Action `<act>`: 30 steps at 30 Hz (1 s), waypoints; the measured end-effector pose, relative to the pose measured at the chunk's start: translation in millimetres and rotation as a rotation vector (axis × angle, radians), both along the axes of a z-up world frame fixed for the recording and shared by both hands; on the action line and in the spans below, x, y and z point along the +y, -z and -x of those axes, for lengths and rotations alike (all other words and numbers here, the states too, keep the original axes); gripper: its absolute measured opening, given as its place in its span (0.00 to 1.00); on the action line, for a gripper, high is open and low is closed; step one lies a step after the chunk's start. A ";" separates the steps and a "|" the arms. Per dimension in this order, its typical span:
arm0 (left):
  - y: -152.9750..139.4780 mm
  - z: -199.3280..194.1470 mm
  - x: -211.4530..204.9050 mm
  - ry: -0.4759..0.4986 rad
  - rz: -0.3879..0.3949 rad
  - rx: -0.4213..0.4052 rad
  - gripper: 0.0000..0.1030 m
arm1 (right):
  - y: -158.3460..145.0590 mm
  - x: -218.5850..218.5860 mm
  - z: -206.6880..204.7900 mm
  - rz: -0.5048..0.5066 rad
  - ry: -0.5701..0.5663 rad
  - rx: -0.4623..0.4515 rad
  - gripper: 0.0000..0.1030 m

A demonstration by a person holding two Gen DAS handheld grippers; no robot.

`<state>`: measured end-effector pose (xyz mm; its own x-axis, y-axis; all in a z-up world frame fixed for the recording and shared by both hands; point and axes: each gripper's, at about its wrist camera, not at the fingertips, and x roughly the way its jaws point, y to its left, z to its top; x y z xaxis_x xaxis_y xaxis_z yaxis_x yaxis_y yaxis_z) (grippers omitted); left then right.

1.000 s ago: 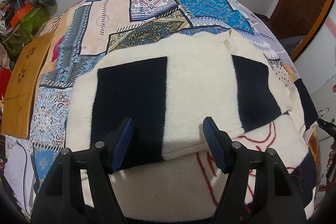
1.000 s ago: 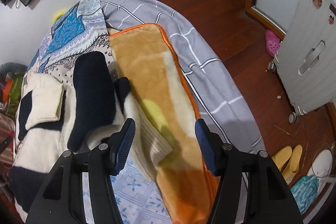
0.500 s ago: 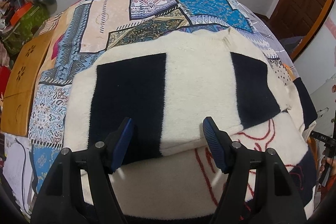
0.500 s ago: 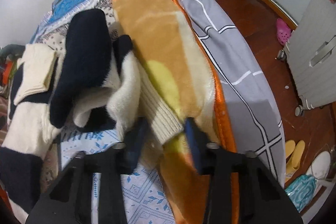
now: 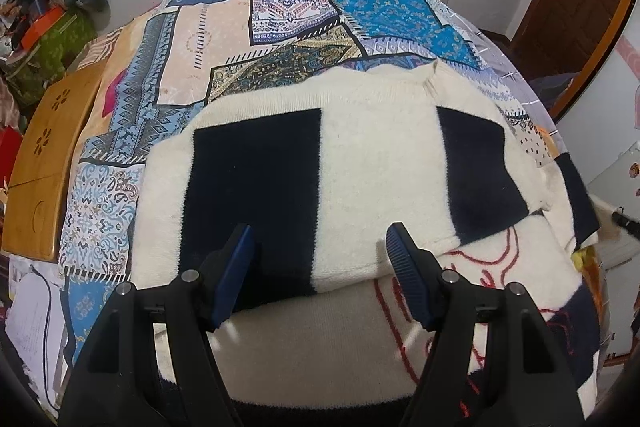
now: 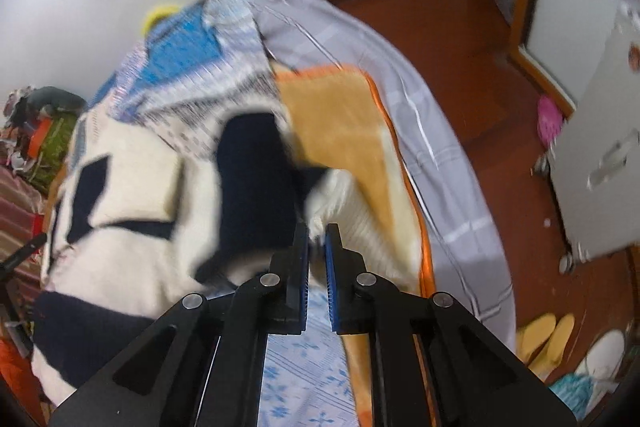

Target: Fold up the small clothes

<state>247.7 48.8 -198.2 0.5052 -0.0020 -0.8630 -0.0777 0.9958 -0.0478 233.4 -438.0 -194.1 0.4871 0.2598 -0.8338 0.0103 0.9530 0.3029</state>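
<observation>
A cream and navy knitted sweater (image 5: 372, 163) lies spread on the bed, one flap folded over a part with red stitching. My left gripper (image 5: 320, 247) hovers open above its near fold, nothing between the blue pads. In the right wrist view the same sweater (image 6: 132, 187) lies at the left, and its navy and cream sleeve (image 6: 256, 179) runs toward me. My right gripper (image 6: 316, 233) is shut on the sleeve's ribbed cream cuff (image 6: 352, 203), lifted off the orange blanket. The view is blurred by motion.
A patchwork bedspread (image 5: 280, 27) covers the bed, with an orange fleece blanket (image 6: 340, 115) and a grey sheet (image 6: 420, 115) on its right side. A wooden lap tray (image 5: 44, 163) lies at the left. A white suitcase (image 6: 600, 155) and slippers (image 6: 544, 339) stand on the wood floor.
My right gripper came down on the sleeve cuff, shut on it and is lifting it. The left gripper stayed still and open.
</observation>
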 end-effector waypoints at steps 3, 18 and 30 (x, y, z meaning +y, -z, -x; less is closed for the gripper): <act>-4.2 1.1 1.4 0.001 0.002 -0.012 0.66 | -26.8 12.6 -6.3 -0.033 -0.043 -0.058 0.06; -17.3 11.8 17.5 -0.024 0.044 -0.047 0.66 | -120.2 130.1 -34.4 -0.098 -0.280 -0.274 0.06; -33.2 21.9 28.2 -0.029 0.060 -0.099 0.66 | -137.5 225.6 -47.0 -0.143 -0.451 -0.308 0.06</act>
<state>225.8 77.0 -165.0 0.5889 -0.0363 -0.8074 -0.0980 0.9884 -0.1159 280.4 -212.4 -56.6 0.5166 0.5984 -0.6124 -0.4980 0.7918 0.3536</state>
